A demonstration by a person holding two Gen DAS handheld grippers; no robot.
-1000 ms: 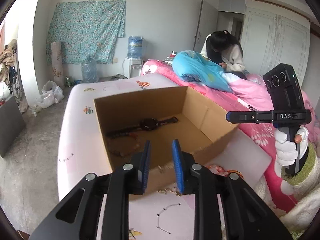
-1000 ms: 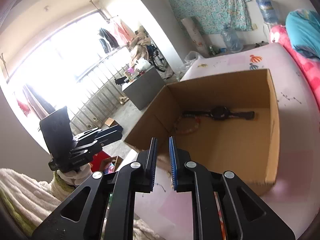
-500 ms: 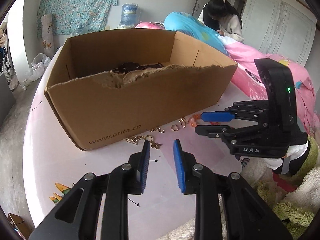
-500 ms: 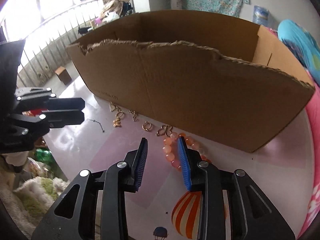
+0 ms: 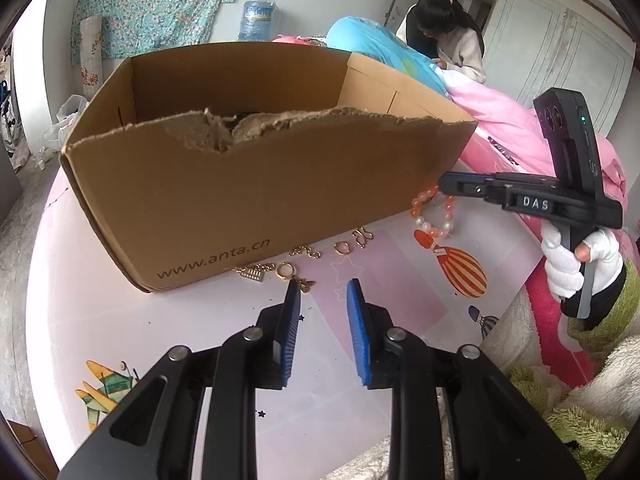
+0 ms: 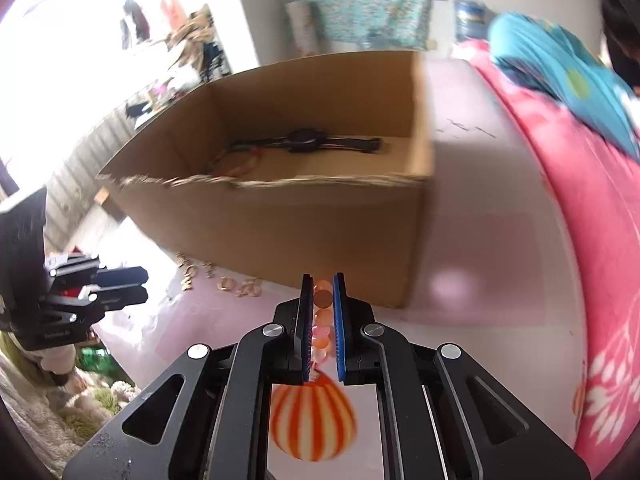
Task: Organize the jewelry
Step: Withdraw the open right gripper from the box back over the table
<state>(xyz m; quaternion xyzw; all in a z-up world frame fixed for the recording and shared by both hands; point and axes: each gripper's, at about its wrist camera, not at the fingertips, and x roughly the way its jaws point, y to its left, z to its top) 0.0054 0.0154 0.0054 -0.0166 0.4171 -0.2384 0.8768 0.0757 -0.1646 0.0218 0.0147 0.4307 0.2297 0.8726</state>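
A brown cardboard box [image 5: 248, 196] stands on the pink table; in the right wrist view the box [image 6: 304, 220] holds a black watch [image 6: 308, 145] and a red bracelet [image 6: 236, 162]. My right gripper [image 6: 322, 286] is shut on an orange and pink bead bracelet [image 6: 322, 300], lifted beside the box's near right corner; the bracelet hangs from the right gripper [image 5: 444, 186] in the left wrist view [image 5: 434, 216]. My left gripper [image 5: 322, 292] is open and empty, just short of several small gold pieces [image 5: 294, 270] lying along the box's front.
A pink bed [image 5: 512, 132] with a blue bundle [image 5: 384, 48] lies to the right, and a person [image 5: 448, 36] sits behind it. A fluffy rug [image 5: 580, 400] lies below the table's right edge. Balloon prints [image 5: 460, 264] mark the tabletop.
My right gripper closed on the bead bracelet and lifted it off the table to the box's corner. My left gripper stayed open and shifted slightly nearer the gold pieces.
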